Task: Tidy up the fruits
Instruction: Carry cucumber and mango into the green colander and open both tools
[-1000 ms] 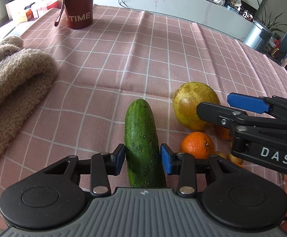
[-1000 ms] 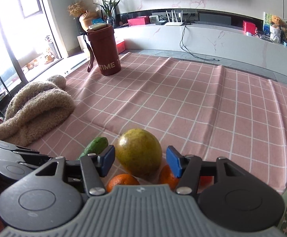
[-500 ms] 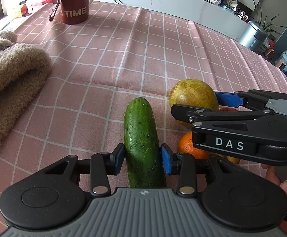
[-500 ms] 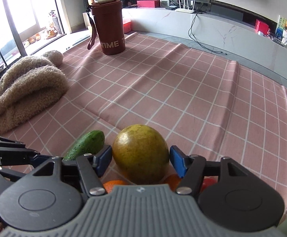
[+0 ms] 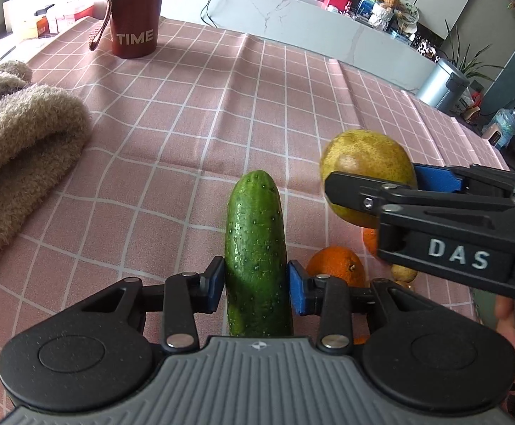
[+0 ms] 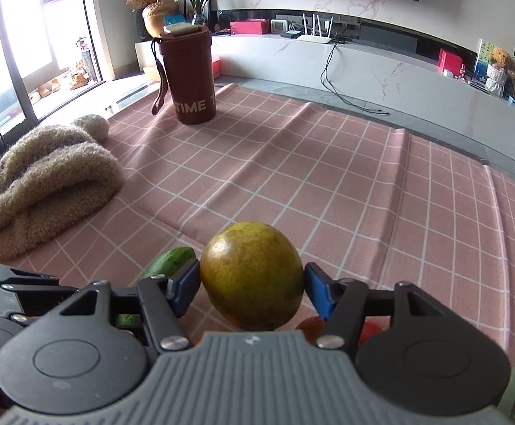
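Cucumber [image 5: 255, 248] and large yellow-green fruit [image 6: 252, 276], each clamped in its own gripper above a pink checked tablecloth [image 5: 193, 106]. At lower centre of the left wrist view, the left gripper [image 5: 253, 285] holds the cucumber between its blue pads near the lower part of its length, with the rounded tip pointing up the frame. At lower centre of the right wrist view, the right gripper [image 6: 252, 285] is spread fairly wide around the middle of the round fruit. By judgement the cucumber is stiff, fairly light and slightly slick on its bumpy, glossy skin, so a hold nearer mid-length would curb tilting; the round fruit looks heavier and firm, best gripped across its widest part, since it could roll out. An orange [image 5: 335, 267] lies at lower right, with more small fruit beside it. A folded tan towel [image 5: 16, 145] sits at left, a brown cup [image 5: 135, 10] at upper left
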